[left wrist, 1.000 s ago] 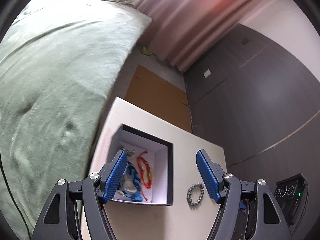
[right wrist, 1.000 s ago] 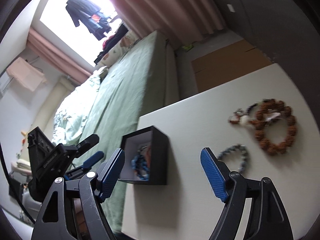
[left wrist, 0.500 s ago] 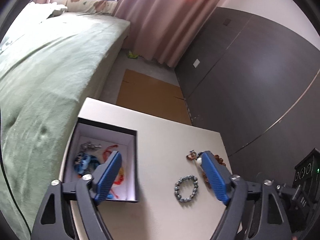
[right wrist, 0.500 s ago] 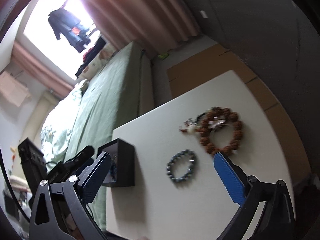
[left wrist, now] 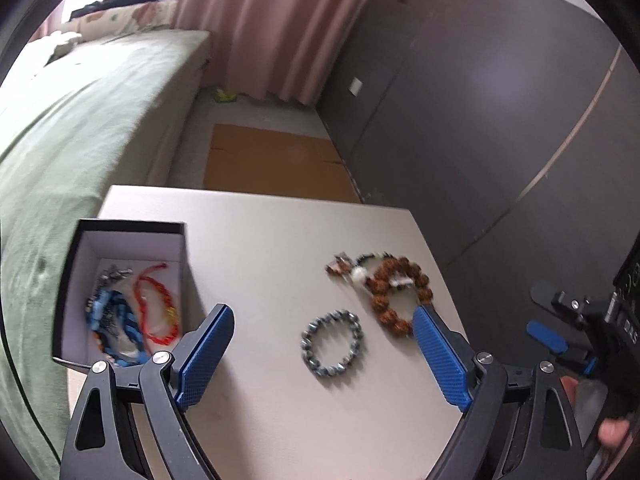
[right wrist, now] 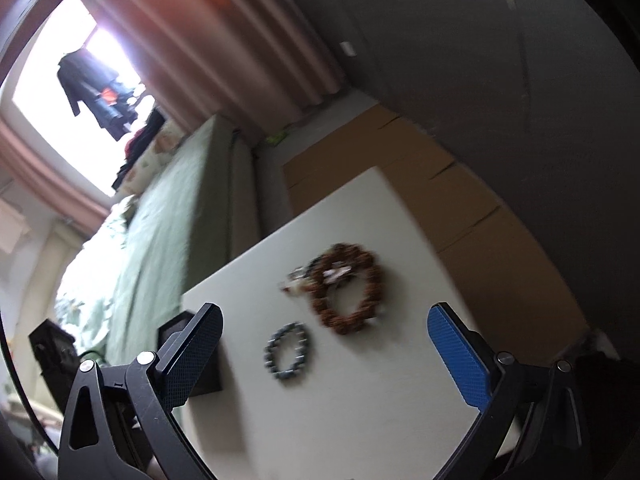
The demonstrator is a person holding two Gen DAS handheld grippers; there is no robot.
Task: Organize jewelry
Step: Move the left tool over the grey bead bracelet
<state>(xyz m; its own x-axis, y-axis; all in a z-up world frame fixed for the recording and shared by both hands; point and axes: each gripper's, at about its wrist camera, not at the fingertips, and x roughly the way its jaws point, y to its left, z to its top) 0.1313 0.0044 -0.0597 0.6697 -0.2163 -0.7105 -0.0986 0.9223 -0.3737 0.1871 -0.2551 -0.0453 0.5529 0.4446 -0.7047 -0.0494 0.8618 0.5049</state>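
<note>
A black box (left wrist: 132, 228) with a white inside stands at the left of the white table (left wrist: 280, 232). It holds a red bracelet (left wrist: 158, 308), a blue one (left wrist: 116, 320) and more. A grey-blue bead bracelet (left wrist: 332, 344) (right wrist: 287, 352), a brown bead bracelet (left wrist: 400, 292) (right wrist: 348, 288) and a small dark piece (left wrist: 356, 268) lie loose on the table. My left gripper (left wrist: 322, 312) hovers over the grey-blue bracelet, its jaws opening and gripping nothing. My right gripper (right wrist: 325, 308) stands wide open above the loose bracelets, empty.
A green bed (left wrist: 80, 120) runs along the table's left side. Flat cardboard (left wrist: 272, 168) lies on the floor beyond the table. A dark wardrobe wall (left wrist: 480, 120) stands to the right and a pink curtain (left wrist: 260, 20) hangs behind. A hand (left wrist: 612, 428) shows at the lower right.
Both grippers have swung from the box towards the loose bracelets, which now sit mid-frame. Both pairs of jaws have spread wider.
</note>
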